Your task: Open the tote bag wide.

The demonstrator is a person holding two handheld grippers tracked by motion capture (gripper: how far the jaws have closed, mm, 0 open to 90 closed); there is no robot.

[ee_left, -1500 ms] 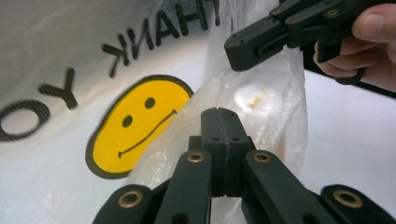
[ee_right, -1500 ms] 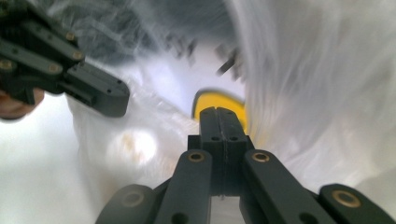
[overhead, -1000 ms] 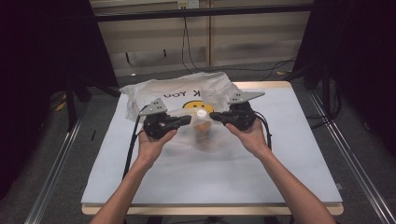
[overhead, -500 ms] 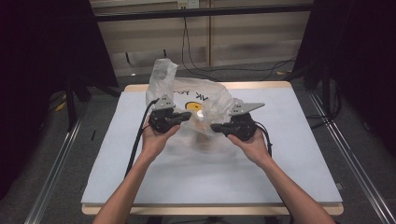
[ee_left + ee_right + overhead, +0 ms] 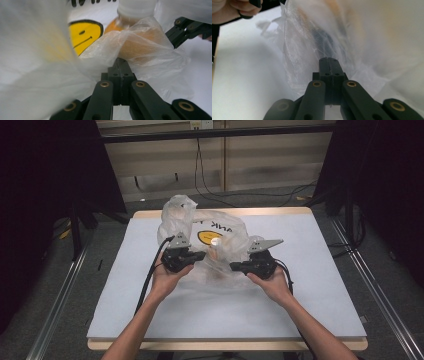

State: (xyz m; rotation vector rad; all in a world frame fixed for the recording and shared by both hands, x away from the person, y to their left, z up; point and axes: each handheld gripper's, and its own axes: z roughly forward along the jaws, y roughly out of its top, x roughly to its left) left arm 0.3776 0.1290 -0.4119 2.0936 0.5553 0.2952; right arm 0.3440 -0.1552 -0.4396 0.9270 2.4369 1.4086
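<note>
From the high view, a person's two forearms reach in from the bottom edge over a pale worktop (image 5: 310,295). A thin translucent plastic bag (image 5: 185,220) printed with a yellow smiley face (image 5: 206,238) and dark letters sits near the worktop's middle, one handle loop standing up at its far left. Inside it a bottle (image 5: 215,251) of orange contents with a white cap stands upright. The left gripper (image 5: 199,255) meets the bag's near left side and the right gripper (image 5: 234,267) its near right side, the bottle between them (a grey three-cornered plate tops each, and a black cable trails back from each toward the person).

In the left gripper view, the left gripper's (image 5: 120,65) jaws are pressed fully together with a fold of the bag's film (image 5: 140,47) pinched at their tips. The bottle's orange body (image 5: 135,42) shows through the film just beyond, its white cap (image 5: 136,7) above, the smiley face (image 5: 83,35) to its left. The other gripper's black jaws (image 5: 186,28) come in at the upper right.

In the right gripper view, the right gripper's (image 5: 329,63) jaws are likewise closed tight on the bag's crinkled film (image 5: 312,32), which rises ahead of them. A hand (image 5: 235,7) on the other gripper appears at the upper left, above the white worktop (image 5: 244,82).
</note>
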